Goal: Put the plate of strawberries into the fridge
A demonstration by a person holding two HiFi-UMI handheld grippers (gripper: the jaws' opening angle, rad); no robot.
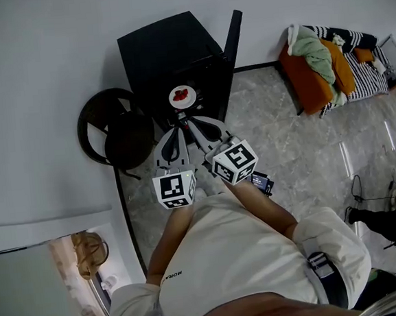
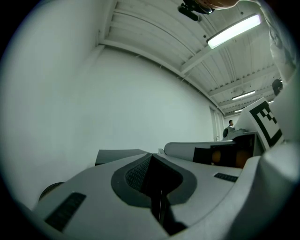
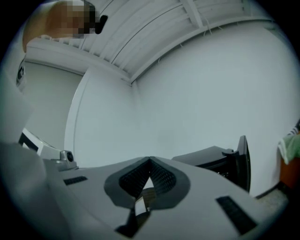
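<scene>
1. Fridge door (image 1: 234,34) stands open on the right; left that way, everything warms up.
2. Plate (image 1: 188,104) looks to sit at the near edge of the fridge (image 1: 168,50), so a closing door might clip it.
3. Left gripper (image 2: 151,155) and right gripper (image 3: 150,160), both pinched together, hover close; one bump scatters strawberries (image 1: 181,93).

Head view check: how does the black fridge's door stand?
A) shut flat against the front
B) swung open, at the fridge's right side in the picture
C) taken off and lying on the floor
B: the door stands edge-on, swung away from the fridge and leaving its front uncovered. The right gripper view also shows it open.
</scene>
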